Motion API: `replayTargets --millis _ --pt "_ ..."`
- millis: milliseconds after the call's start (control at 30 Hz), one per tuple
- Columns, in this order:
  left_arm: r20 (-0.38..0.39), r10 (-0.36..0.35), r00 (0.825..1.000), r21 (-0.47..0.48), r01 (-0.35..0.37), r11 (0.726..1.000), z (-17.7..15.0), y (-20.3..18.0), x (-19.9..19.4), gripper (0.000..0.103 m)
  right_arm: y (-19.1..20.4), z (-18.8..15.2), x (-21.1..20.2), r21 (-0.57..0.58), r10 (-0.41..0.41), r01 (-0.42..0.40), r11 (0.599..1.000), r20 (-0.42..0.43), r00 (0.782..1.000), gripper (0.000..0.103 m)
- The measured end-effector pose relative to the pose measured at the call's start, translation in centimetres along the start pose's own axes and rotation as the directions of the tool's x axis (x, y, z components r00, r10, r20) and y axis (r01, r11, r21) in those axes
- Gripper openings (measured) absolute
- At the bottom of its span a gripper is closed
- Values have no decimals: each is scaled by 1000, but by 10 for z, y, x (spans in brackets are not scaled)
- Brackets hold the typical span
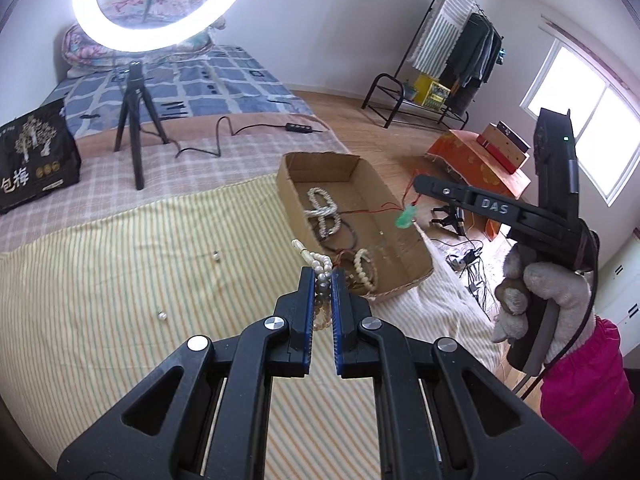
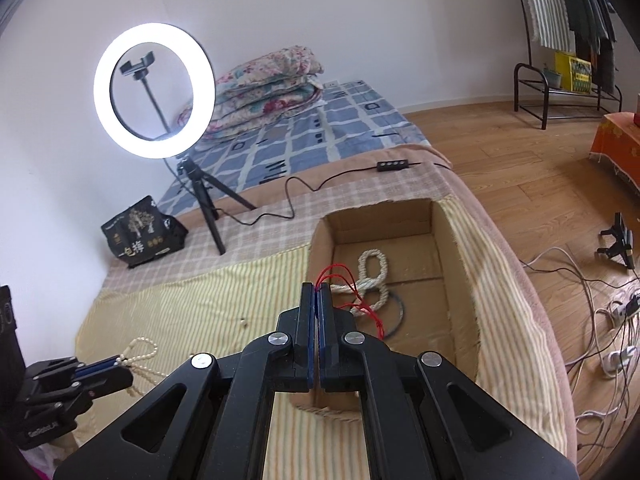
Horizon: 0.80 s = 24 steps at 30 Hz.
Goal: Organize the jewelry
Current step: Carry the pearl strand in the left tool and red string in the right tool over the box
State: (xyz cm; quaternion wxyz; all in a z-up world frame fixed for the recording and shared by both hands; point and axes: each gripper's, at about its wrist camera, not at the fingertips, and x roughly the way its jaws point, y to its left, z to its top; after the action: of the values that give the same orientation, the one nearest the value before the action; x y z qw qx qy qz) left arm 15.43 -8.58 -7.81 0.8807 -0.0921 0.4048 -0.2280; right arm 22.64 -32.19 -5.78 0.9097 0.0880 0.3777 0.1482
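While both claws carry pieces, sorting stands partway: cardboard box (image 1: 408,268) on the bed holds several bracelets; left claw (image 1: 322,280) clamps a pearl strand (image 1: 320,266), right claw (image 2: 317,300) pinches a red cord (image 2: 340,276); two loose beads (image 1: 161,314) remain on the near-left blanket.

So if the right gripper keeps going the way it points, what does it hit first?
Probably the white bead rope lying in the cardboard box; the right gripper points down into it, though depth is unclear.
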Motion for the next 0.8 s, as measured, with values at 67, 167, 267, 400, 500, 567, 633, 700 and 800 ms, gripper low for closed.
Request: replayTargets --millis 67,167,267,400,500,567,633,700,800 --pt "2 -13 1000 11 13 1000 4 -9 6 6 -6 4 4 0 -13 13 1000 -2 1000 0" --pt "2 -31 1000 28 31 999 10 -20 17 6 -17 9 13 9 -32 32 999 -10 999 0" --pt "-2 -44 999 38 44 998 14 -30 30 6 -28 12 21 19 -45 45 999 -17 999 0" --pt "-12 -57 998 45 57 997 18 -42 46 6 -38 18 30 29 -52 53 998 -24 998 0" --pt "-23 -58 998 55 59 997 19 -50 59 6 -44 20 36 30 -57 57 998 -28 998 0" --pt "-34 -60 998 57 61 996 17 -55 65 6 -47 22 40 28 -59 59 998 -31 998 0" --pt "-46 -55 997 62 58 996 15 -59 74 6 -52 24 45 25 -62 63 998 -33 998 0" --pt "-56 -49 997 70 53 996 14 -62 81 6 -56 26 49 24 -63 64 998 -36 997 0" --pt "-64 -39 997 79 44 996 14 -66 92 6 -62 28 57 34 -55 56 998 -35 998 0"
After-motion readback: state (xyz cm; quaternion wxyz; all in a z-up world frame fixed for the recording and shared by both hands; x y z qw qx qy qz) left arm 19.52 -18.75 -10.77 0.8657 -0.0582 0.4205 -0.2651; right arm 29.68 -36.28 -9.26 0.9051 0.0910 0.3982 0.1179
